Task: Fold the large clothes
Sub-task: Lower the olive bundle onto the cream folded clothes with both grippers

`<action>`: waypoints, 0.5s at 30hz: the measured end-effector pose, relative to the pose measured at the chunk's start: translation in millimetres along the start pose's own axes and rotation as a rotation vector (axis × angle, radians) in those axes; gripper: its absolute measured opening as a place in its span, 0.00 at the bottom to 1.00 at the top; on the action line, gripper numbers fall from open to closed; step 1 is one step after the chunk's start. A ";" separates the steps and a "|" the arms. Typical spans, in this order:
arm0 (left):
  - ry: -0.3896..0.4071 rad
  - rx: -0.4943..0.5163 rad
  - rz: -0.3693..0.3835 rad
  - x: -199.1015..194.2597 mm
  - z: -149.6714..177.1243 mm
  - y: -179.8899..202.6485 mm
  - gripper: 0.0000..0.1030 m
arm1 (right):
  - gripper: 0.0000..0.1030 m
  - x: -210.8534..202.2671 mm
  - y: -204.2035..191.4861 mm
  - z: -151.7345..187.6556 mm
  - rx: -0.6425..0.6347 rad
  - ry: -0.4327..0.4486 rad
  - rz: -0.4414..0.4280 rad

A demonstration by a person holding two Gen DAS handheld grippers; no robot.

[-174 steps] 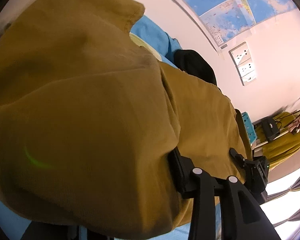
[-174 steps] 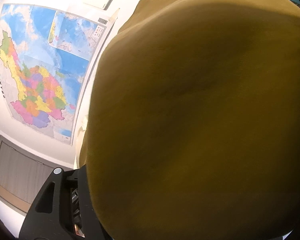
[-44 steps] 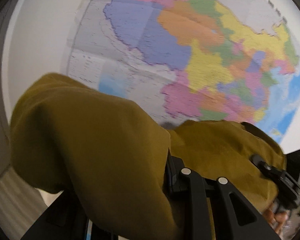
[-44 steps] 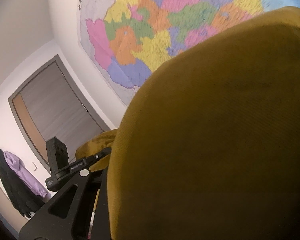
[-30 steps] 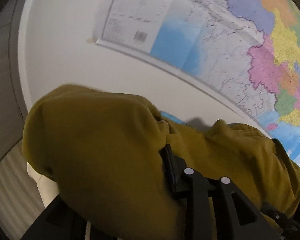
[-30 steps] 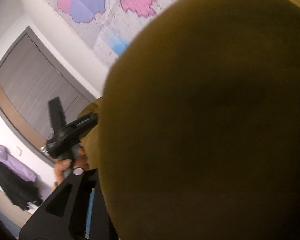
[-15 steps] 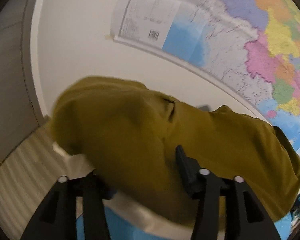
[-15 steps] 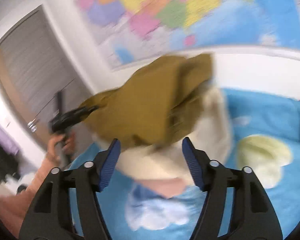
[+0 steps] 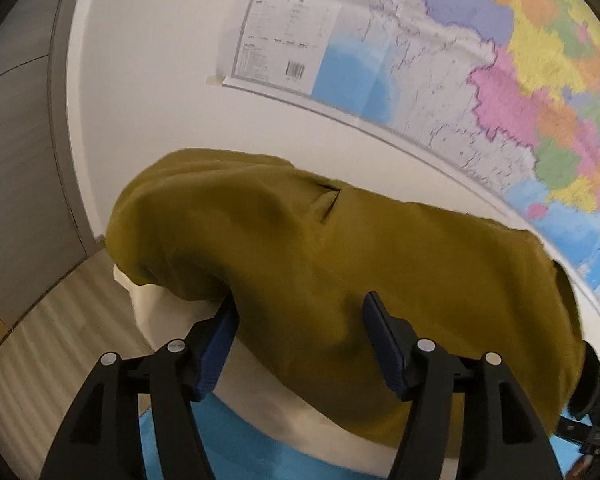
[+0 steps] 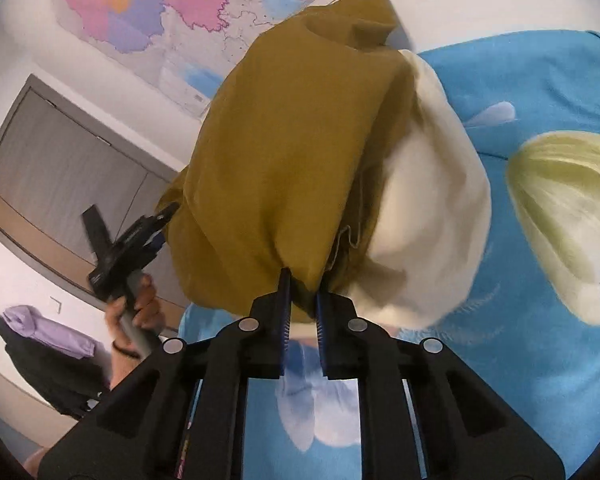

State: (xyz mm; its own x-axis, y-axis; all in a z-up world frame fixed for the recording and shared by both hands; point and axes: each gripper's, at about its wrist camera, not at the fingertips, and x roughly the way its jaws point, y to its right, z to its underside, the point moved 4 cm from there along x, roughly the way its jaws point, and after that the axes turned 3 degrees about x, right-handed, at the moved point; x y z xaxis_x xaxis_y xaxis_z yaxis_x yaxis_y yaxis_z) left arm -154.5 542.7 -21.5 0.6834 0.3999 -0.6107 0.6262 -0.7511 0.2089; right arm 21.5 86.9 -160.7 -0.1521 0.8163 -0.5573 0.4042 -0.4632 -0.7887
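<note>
The mustard garment [image 9: 340,248] lies bunched on top of a cream pillow [image 9: 260,404] on the bed. My left gripper [image 9: 300,340] has its jaws wide and opening; the garment's near fold sits loosely between them and the pads do not press it. The right wrist view shows the same garment [image 10: 284,152] draped over the cream pillow [image 10: 432,208]. My right gripper [image 10: 302,304] is closing, with its jaws narrow and a gathered fold of the garment's lower edge pinched between the pads. My left gripper [image 10: 140,236] shows at the garment's left side, held by a hand [image 10: 140,304].
A blue bedsheet [image 10: 532,92] with white and pale yellow prints covers the bed. A large map [image 9: 500,60] hangs on the white wall close behind the pillow. A grey door [image 10: 52,160] and hanging purple and black clothes [image 10: 48,344] are to the left.
The garment, earlier lifted and filling both views, now rests on the cream pillow. My left jaws have opened off it. My right jaws opened wide, then narrowed onto a fold.
</note>
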 end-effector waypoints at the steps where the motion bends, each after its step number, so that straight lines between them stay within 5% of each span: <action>1: -0.002 0.009 -0.012 2.5 -0.6 0.8 0.59 | 0.20 -10.4 -5.9 -1.7 -0.029 0.021 0.032; 4: 0.000 -0.018 -0.011 -5.5 -2.6 -2.5 0.59 | 0.20 -41.0 -31.8 -12.0 -0.170 0.137 0.127; 6: 0.071 -0.014 -0.015 -27.3 -3.2 -1.9 0.58 | 0.22 -50.3 -50.1 -18.4 -0.247 0.200 0.148; 9: 0.181 0.037 0.022 -60.5 -3.3 13.7 0.58 | 0.45 -38.4 -84.2 -30.5 -0.372 0.280 0.200; 12: 0.206 0.141 0.116 -74.5 3.7 46.8 0.61 | 0.44 -7.4 -97.3 -40.7 -0.447 0.275 0.254; 15: 0.133 0.183 0.153 -52.2 15.9 65.5 0.61 | 0.39 26.2 -83.4 -42.7 -0.405 0.188 0.248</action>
State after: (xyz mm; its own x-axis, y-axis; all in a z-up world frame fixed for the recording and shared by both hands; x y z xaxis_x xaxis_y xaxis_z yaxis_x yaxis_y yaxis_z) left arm -155.1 464.3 12.0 0.8154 0.3311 -0.4749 0.4423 -0.8856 0.1420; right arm 22.3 161.7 -98.5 0.1425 0.7642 -0.6290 0.7304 -0.5100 -0.4542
